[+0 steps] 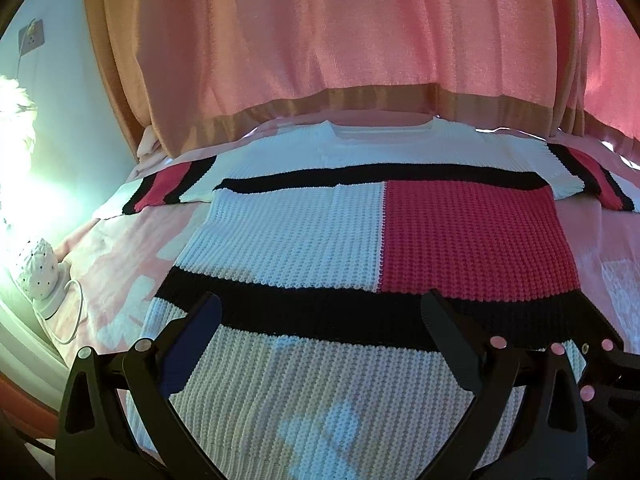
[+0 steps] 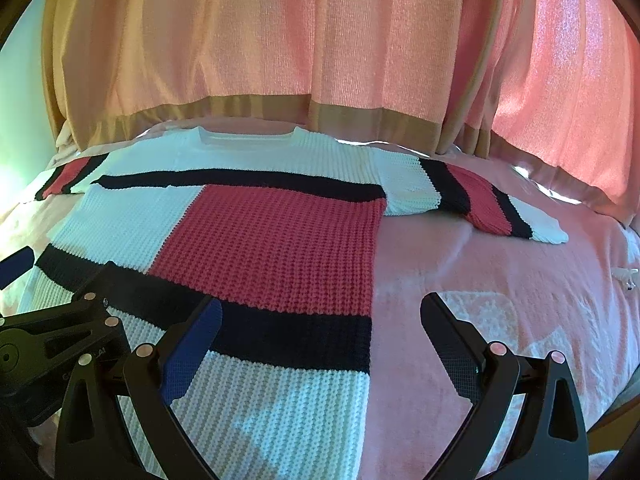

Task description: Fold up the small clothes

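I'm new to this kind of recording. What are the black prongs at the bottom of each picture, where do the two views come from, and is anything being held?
The prongs are the two fingers of a hand-held grasping tool; a person carries one in each hand, with a camera on each looking forward along the fingers. One picture is from the left tool, the other from the right tool. Both are open and hold nothing. A knit sweater in white, red and black lies spread flat on a pink blanket, sleeves out, before a pink curtain. A lamp stands at the left.

we look forward from low and close over the white, red and black knitted sweater [image 1: 320, 216], our left view above its lower middle, our right view [image 2: 256, 240] nearer its right edge; both share the pink curtain [image 1: 320, 40].
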`<state>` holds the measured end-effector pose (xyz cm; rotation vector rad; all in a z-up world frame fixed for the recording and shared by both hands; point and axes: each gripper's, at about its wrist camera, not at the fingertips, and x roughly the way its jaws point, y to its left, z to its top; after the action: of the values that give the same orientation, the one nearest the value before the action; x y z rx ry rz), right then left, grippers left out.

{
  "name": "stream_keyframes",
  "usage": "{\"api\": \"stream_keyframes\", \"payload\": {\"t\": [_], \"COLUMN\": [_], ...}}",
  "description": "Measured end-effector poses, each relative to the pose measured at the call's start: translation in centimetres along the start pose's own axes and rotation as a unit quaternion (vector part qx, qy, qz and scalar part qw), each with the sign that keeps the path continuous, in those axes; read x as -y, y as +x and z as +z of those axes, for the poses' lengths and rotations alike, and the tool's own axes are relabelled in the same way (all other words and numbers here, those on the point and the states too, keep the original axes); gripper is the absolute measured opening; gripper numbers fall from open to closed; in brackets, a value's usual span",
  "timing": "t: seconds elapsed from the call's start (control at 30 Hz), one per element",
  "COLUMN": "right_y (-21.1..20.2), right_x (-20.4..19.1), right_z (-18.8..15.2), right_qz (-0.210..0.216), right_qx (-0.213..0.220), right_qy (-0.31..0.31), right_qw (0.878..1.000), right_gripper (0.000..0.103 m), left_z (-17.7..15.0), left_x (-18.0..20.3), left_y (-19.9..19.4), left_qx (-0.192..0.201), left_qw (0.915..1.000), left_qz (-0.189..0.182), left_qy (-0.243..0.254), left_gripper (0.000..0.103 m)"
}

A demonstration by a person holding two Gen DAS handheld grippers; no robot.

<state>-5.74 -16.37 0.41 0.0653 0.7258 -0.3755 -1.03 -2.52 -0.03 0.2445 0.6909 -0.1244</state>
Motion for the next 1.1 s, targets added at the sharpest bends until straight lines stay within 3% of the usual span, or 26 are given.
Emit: {"api": "stream_keyframes", "payload": {"t": [1.1], "right_y": [0.18], "right_x": [-0.09], "right_z": [0.10], "right_qz": [0.001], "right_qx": [-0.001], "right_qy": [0.010], "right_qw": [1.000], "right_gripper": [0.098], "left_z": [-0.02], "left_x": [-0.51], "left_y": [0.20], "left_qx": [-0.001], "left_qw": [0.9999], "left_qz": [0.005], "left_qy": [-0.008], "left_gripper": [0.097]}}
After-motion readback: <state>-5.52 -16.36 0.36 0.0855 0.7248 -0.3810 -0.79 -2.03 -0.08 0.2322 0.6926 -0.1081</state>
